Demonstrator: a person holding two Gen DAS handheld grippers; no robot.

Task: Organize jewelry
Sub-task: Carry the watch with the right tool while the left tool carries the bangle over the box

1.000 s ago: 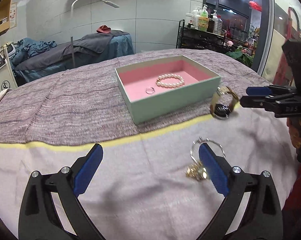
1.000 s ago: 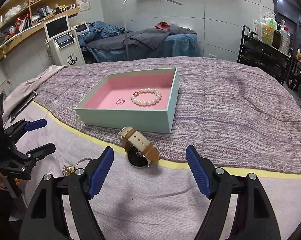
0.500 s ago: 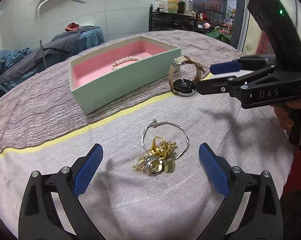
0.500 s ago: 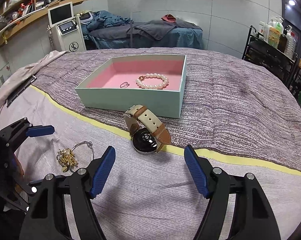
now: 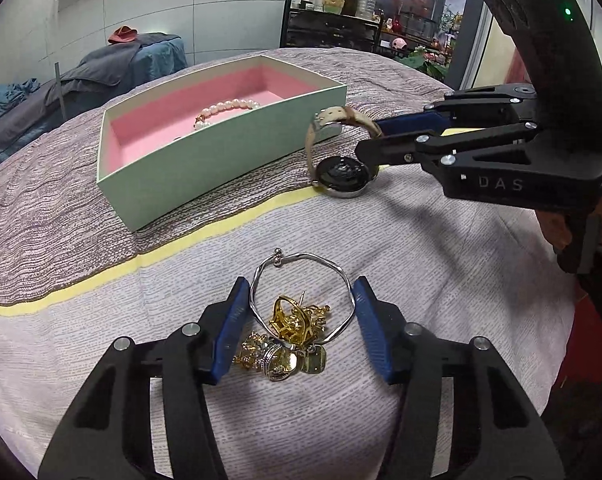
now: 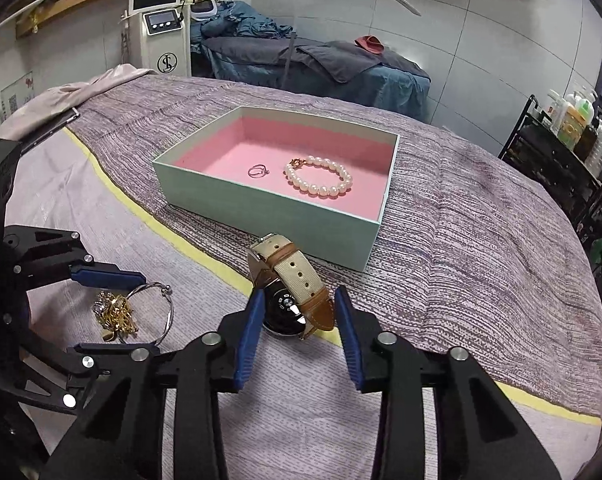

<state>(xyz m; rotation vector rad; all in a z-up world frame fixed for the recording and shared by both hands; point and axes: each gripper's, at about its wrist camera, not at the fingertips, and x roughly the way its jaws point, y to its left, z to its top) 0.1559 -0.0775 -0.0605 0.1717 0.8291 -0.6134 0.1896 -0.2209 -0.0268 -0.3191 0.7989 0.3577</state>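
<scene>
A mint box (image 6: 261, 216) with a pink lining holds a pearl bracelet (image 6: 319, 178) and a small ring (image 6: 258, 171). A watch (image 6: 291, 286) with a cream and tan strap lies in front of the box. My right gripper (image 6: 299, 320) is open, its blue pads on either side of the watch. A silver bangle (image 5: 301, 294) and a heap of gold trinkets (image 5: 289, 338) lie on the pale cloth. My left gripper (image 5: 299, 320) is open, its pads on either side of the bangle and heap. The box (image 5: 221, 152) and watch (image 5: 341, 160) also show in the left wrist view.
The bed has a purple woven cover (image 6: 481, 216) and a pale cloth (image 5: 381, 400) edged by a yellow stripe (image 5: 201, 236). A massage bed (image 6: 321, 64), a white machine (image 6: 161, 28) and a bottle rack (image 6: 573, 132) stand behind.
Both grippers have moved forward and down and narrowed. The left one now brackets the bangle and gold heap. The right one now brackets the watch.
</scene>
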